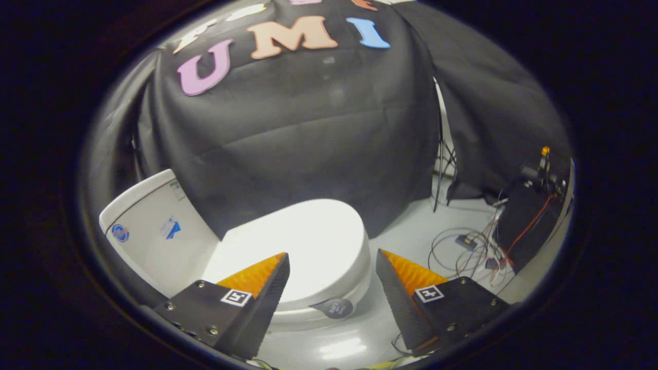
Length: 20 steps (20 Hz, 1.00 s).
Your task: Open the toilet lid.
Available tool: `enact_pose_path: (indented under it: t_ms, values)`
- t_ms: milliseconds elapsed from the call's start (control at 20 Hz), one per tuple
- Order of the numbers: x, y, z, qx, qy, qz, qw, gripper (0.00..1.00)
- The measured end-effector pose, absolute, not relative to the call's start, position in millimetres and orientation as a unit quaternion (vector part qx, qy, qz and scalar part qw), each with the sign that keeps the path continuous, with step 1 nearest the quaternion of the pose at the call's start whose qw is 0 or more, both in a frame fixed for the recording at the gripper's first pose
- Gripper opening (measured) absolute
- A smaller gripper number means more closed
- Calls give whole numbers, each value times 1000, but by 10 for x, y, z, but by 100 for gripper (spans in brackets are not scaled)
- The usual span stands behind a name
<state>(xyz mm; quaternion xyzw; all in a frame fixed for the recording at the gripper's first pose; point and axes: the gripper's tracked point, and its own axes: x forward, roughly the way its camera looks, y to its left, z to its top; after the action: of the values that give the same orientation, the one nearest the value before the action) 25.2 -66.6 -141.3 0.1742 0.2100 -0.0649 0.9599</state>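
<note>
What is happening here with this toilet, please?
A person is holding a two-finger tool above a white toilet. Its fingers are open and grip nothing. The lid is down and shows between the fingers and just beyond them. The tank stands to one side, and loose cables lie on the floor on the other side. The opening has not yet begun.

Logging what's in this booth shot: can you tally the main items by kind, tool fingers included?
Toilet lid, closed: 1
Toilet tank: 1
Tool fingers, spread open with the lid's front edge between them: 2
Black equipment box: 1
Tangle of loose cables on the floor: 1
Total: 6
</note>
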Motion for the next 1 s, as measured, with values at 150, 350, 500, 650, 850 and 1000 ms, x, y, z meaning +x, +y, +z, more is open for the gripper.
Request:
enact_pose_path:
  t_ms: [150, 350, 500, 650, 850, 1000]
  values:
    - [200, -697, -1780, 215, 263, -74, 938, 97]
    - [179, -667, -2145, 247, 315, -72, 913, 97]
    - [205, -595, -2341, 297, 340, -61, 890, 91]
    - [189, -537, -2457, 327, 356, -57, 874, 78]
    - [200, -530, -2625, 324, 372, -70, 867, 78]
    - [197, -531, -2727, 340, 387, -68, 854, 79]
